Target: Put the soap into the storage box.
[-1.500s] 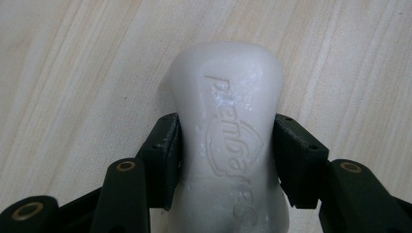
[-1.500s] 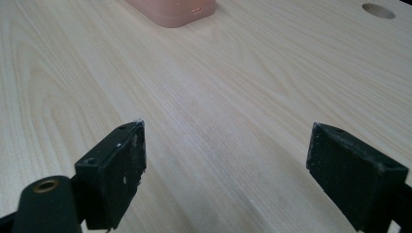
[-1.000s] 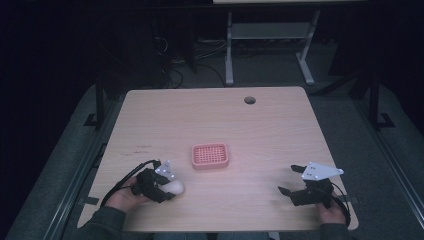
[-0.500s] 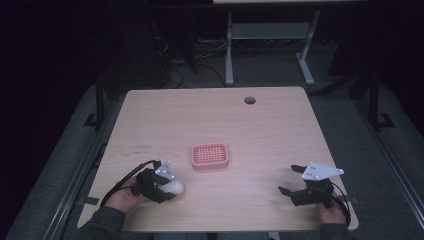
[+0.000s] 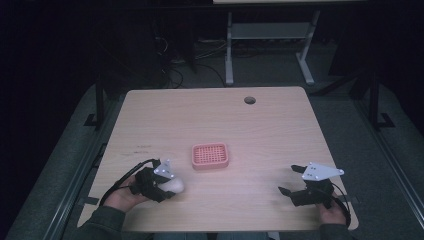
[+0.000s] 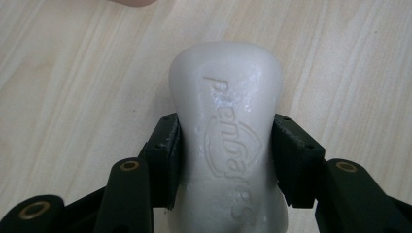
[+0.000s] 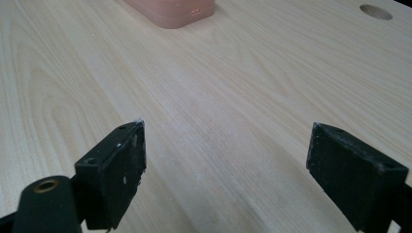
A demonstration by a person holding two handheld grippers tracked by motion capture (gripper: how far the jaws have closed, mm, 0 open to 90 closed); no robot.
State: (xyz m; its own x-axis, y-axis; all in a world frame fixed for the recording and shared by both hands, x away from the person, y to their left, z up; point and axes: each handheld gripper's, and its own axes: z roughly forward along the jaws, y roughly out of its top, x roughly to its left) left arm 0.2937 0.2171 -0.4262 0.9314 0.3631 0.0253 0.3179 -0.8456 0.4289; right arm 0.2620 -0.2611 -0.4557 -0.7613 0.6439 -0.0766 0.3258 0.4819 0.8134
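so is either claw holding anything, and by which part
The left claw is shut on a white bar of soap, pads pressing its two long sides near the middle. The right claw is open and holds nothing.

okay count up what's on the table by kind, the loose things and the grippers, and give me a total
Soap bar, white, clamped in the left gripper: 1
Soap dish, pink, slotted: 1
Grippers, the left one and the right gripper: 2
Total: 4
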